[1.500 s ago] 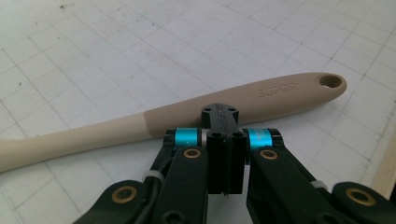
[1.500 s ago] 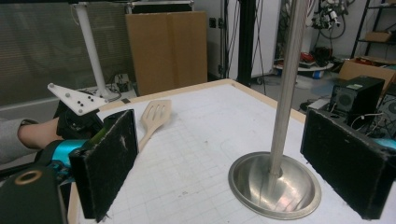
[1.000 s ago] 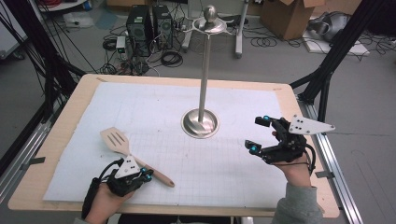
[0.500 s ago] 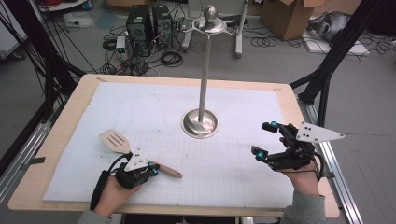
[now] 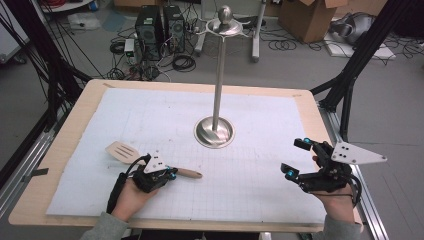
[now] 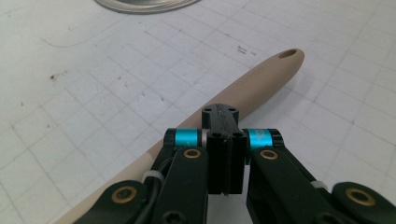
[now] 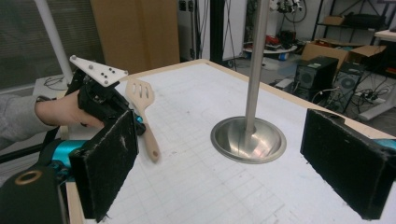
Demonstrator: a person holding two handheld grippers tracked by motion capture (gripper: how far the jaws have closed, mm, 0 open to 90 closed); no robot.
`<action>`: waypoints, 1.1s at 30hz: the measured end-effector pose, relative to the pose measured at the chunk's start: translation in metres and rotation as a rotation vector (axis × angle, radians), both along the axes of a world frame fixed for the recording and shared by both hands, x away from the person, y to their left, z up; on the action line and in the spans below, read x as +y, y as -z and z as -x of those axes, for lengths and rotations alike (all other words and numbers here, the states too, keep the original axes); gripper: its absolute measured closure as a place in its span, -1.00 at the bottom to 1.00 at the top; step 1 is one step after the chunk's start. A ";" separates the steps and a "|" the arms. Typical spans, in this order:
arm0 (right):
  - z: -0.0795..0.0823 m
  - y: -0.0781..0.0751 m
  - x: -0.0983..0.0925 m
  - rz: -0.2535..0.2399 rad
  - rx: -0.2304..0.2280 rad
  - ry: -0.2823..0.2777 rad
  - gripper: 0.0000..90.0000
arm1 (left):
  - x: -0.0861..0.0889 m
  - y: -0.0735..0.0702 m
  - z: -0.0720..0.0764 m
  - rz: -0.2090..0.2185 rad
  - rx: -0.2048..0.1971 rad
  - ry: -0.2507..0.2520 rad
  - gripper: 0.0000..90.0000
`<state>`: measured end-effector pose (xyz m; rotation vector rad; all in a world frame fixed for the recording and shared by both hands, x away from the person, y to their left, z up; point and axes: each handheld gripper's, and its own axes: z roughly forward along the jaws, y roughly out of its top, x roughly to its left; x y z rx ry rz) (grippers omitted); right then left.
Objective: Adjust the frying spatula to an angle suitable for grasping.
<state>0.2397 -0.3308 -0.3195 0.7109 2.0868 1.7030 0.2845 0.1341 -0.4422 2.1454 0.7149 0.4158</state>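
I see the wooden table (image 5: pixel 65 150) under its white gridded mat (image 5: pixel 250 200), with the tall metal stand (image 5: pixel 215 131) rising from a round base near the mat's middle. My right gripper (image 5: pixel 298 158) sits over the mat's right edge, well apart from everything; in the right gripper view its two black pads (image 7: pixel 107 161) stand wide apart with nothing between them, the stand's base showing through the gap. The wooden spatula (image 5: pixel 122 151) lies flat on the mat at front left, slotted blade pointing away to the left and its handle end pointing toward the middle. My left gripper (image 5: pixel 171 174) is right over that handle; in the left gripper view its jaws are pressed fully together, and the handle (image 6: pixel 261 77) passes beneath them rather than between, so I hold nothing there.
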 end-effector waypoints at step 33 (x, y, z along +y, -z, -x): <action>0.040 0.004 -0.025 0.031 0.025 0.101 -0.77 | -0.014 0.004 -0.040 0.049 -0.009 -0.133 1.00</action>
